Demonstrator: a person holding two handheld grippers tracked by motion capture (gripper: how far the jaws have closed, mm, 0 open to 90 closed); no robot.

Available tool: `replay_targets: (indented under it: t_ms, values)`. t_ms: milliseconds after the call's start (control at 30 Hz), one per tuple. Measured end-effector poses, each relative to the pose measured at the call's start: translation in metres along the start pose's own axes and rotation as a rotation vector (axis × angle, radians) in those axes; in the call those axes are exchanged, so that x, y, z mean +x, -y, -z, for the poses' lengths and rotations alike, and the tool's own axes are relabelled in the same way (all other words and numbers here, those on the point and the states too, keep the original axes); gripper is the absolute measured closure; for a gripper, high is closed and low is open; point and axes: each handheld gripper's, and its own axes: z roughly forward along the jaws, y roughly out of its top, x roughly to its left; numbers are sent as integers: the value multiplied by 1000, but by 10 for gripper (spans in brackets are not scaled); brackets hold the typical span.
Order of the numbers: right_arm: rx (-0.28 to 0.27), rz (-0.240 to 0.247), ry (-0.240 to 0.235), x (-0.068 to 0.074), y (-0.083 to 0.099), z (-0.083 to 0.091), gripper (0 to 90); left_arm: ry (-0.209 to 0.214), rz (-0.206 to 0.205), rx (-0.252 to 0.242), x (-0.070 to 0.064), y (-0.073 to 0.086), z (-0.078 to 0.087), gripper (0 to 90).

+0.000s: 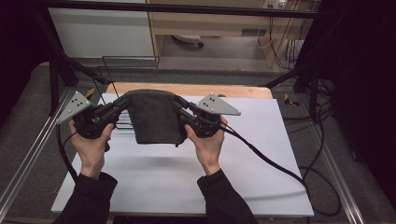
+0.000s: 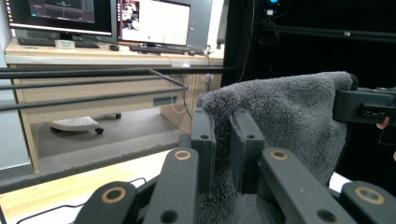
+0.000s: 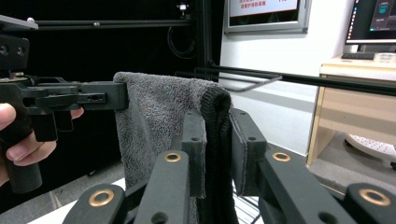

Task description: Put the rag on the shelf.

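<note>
A dark grey towel [image 1: 154, 119] hangs folded above the white table sheet [image 1: 187, 177], stretched between both grippers. My left gripper [image 1: 125, 100] is shut on the towel's top left corner; in the left gripper view its jaws pinch the fuzzy towel [image 2: 280, 112] at the edge. My right gripper [image 1: 178, 103] is shut on the top right corner, and the right gripper view shows the towel [image 3: 159, 112] clamped between its jaws. The left gripper [image 3: 122, 95] holds the far corner there, and the right gripper [image 2: 341, 105] appears at the far corner in the left gripper view.
A black wire rack [image 1: 130, 63] stands just behind the towel at the table's back left; its bars [image 2: 93, 79] cross the left gripper view and its bars [image 3: 261, 79] the right one. A wooden board edge [image 1: 196, 88] runs along the back. Cables [image 1: 280, 163] trail right.
</note>
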Motion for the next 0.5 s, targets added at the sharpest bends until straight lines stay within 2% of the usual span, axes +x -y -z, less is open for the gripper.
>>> replay_targets:
  t_ms: [300, 500]
  values:
    - [-36, 16, 8, 6, -16, -13, 784, -16, 15, -60, 10, -14, 1, 810]
    - [-56, 27, 2, 7, -28, -20, 784, -29, 11, -91, 14, -24, 4, 810]
